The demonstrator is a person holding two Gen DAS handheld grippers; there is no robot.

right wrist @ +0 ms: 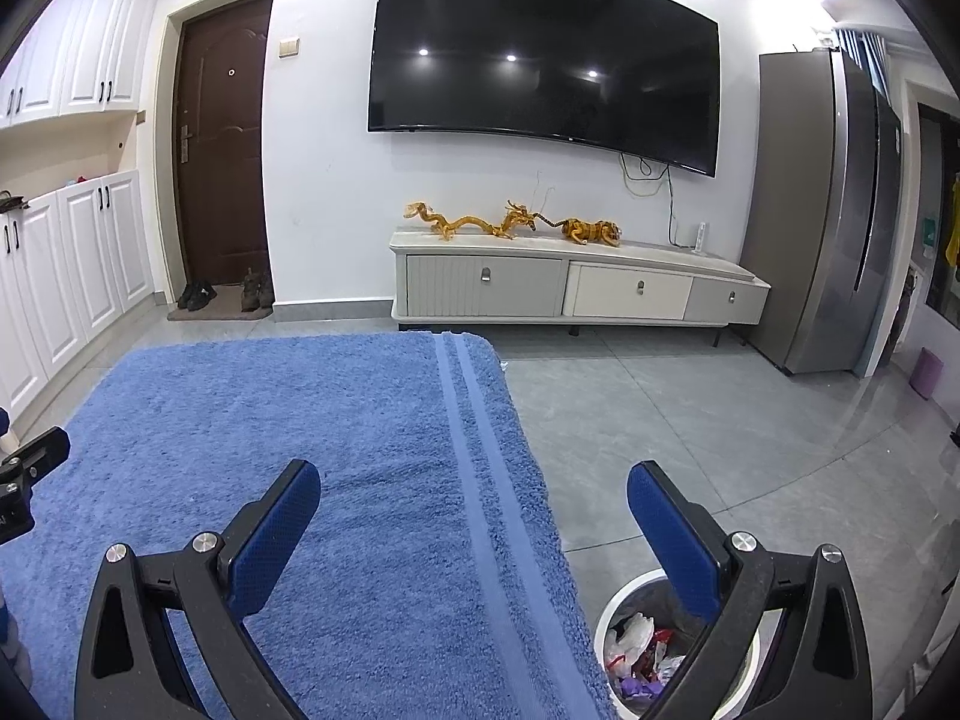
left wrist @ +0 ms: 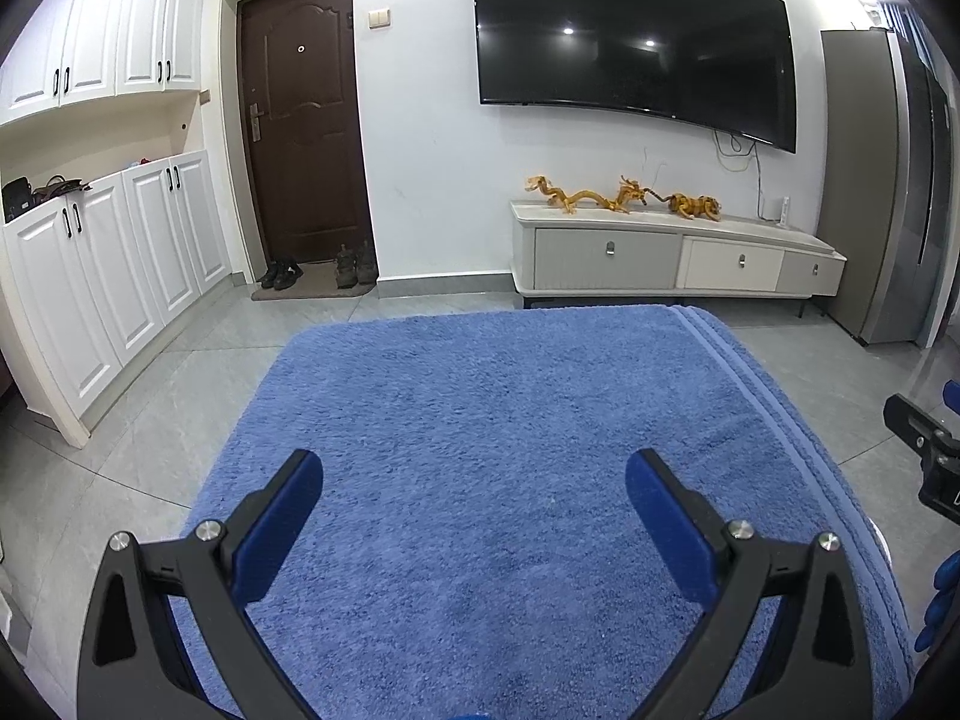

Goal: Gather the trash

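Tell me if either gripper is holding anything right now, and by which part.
Nothing is held. The left gripper and right gripper are both open, with only the blue terry towel showing between their fingers.

I'm seeing a fuzzy mid-blue towel (left wrist: 510, 450) with two darker blue stripes along its edge. My left tool (left wrist: 474, 510) has a black frame with dark blue dimpled pads (left wrist: 276, 534), and the right tool (right wrist: 474, 516) matches it. A white-rimmed bin (right wrist: 612, 612) holds white, red and purple trash (right wrist: 642, 654). The floor (right wrist: 690, 420) is glossy grey tile, the door (left wrist: 303, 132) dark brown, the dragon figures (left wrist: 576, 195) golden orange, the TV (right wrist: 540, 54) black.
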